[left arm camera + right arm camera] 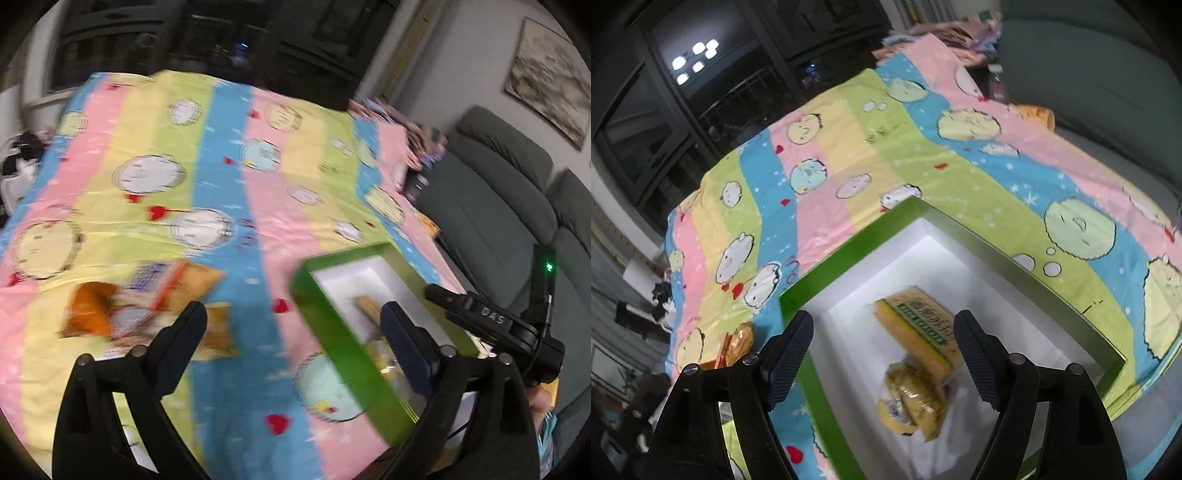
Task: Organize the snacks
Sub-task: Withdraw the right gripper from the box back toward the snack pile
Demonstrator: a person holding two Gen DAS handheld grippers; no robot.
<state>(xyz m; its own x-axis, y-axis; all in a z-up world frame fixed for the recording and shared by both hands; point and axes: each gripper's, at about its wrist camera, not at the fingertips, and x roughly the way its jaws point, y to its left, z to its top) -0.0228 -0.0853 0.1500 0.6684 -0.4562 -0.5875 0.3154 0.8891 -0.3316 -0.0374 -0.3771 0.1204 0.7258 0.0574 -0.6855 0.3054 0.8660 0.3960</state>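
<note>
Both empty: left hand-held gripper (291, 314) has its jaws spread wide with nothing between them, right hand-held gripper (884, 354) likewise, hanging above the green box (1015, 254). Two yellow packets already lie on the box's white floor: a flat printed one (919, 321) and a crumpled one (908, 402) touching it, directly ahead of and below the right fingers. The remaining loose snacks (147, 302) sit on the striped cloth ahead-left of the left hand-held gripper, just past its left finger: orange and yellow bags, overlapping, blurred, so I can't count them. Next move, I'd guess: left takes the pile. Pick the top or nearest bag only, come down with one finger on each side of a free edge, pinch the seam rather than the puffed middle, and avoid snagging the cloth (229, 177). Carry it across to the right and lift over the box wall, which stands between pile and box floor. Keep the right hand-held gripper out of the drop zone. Sofa (491, 206) lies off to the right, not in the path.
</note>
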